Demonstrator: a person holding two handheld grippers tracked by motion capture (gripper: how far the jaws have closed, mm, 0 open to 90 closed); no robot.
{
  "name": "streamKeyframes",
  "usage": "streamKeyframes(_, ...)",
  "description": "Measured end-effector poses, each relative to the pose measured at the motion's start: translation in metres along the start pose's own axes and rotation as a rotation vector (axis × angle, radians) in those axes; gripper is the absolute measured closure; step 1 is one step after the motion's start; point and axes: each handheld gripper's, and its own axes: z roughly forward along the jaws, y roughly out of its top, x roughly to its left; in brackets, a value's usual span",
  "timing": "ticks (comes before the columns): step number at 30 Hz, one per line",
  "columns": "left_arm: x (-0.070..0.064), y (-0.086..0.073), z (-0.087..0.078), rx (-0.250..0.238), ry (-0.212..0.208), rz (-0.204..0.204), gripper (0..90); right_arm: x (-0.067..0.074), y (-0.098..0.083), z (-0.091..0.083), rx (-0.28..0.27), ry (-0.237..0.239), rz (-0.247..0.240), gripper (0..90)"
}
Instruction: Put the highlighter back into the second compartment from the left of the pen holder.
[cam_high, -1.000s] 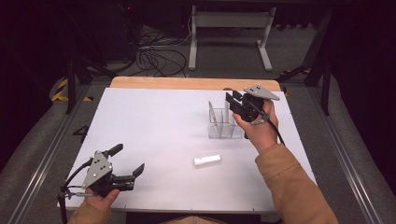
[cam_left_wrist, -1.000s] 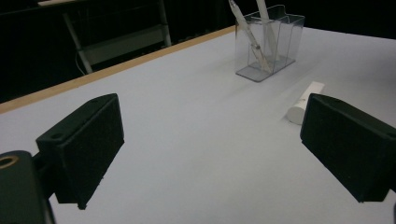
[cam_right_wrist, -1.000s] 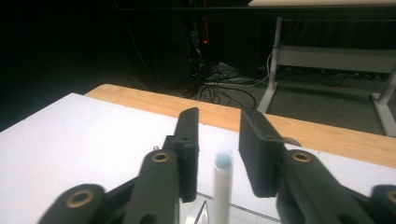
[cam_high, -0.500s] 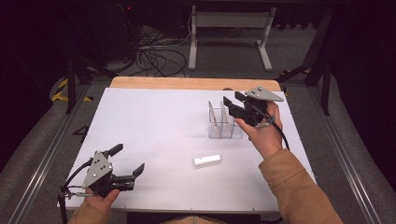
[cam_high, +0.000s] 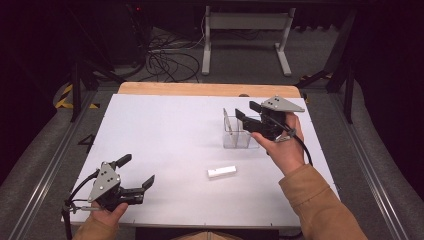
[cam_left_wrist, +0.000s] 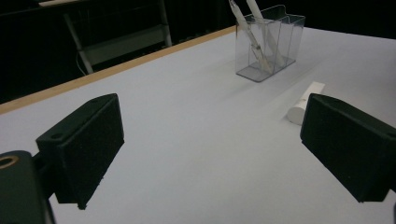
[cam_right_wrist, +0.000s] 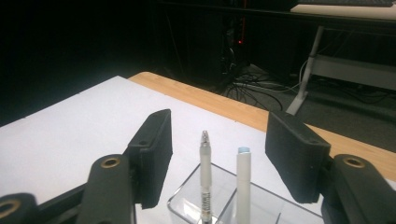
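White surface (cam_high: 165, 140) had wooden strip (cam_high: 200, 89) along far edge. Small white tube (cam_high: 222, 172) lay flat on surface, well apart from far edge. Behind surface, grey floor held tangled black cables (cam_high: 167, 62) and pale metal stand (cam_high: 245, 22).

Dim room with black surroundings, white table (cam_high: 165, 135) evenly lit from above, soft short shadows under the left gripper (cam_high: 132, 175), near jaws soft and underexposed in both gripper views (grainy throughout), clear holder (cam_left_wrist: 268, 42) beyond them fairly sharp, mild glare on its walls.
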Motion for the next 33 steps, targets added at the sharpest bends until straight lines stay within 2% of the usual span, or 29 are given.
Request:
streamKeyframes(11, 0.0001, 0.0, 0.0001, 0.0, 0.002, 0.005, 6.7, 0.0032, 0.0013, -0.0056, -0.001, 0.034, 0.017, 35.6)
streamKeyframes(13, 0.0001, -0.0001, -0.0001, 0.001, 0.001, 0.003, 6.7, 0.004, 0.0025, -0.007, -0.011, 0.059, 0.013, 36.5)
streamKeyframes(15, 0.0, 0.0, -0.0002, 0.001, 0.003, 0.003, 6.7, 0.005, 0.0034, -0.0075, -0.001, 0.109, 0.017, 36.4)
streamKeyframes(18, -0.0001, 0.0, -0.0002, 0.002, 0.004, 0.003, 6.8, 0.0066, 0.003, -0.007, 0.016, 0.17, -0.002, 35.8)
streamKeyframes(24, -0.0003, 0.0001, -0.0001, 0.001, 0.005, 0.006, 6.8, 0.0075, 0.0029, -0.0089, 0.029, 0.246, 0.008, 33.9)
streamKeyframes(28, 0.0002, -0.0003, -0.0002, 0.002, 0.006, 0.005, 6.8, 0.0084, 0.0036, -0.01, 0.033, 0.266, 0.006, 33.4)
streamKeyframes(33, 0.0006, -0.0003, -0.0013, 0.002, 0.009, 0.006, 6.8, 0.0073, 0.0049, -0.0098, 0.042, 0.26, 0.001, 33.8)
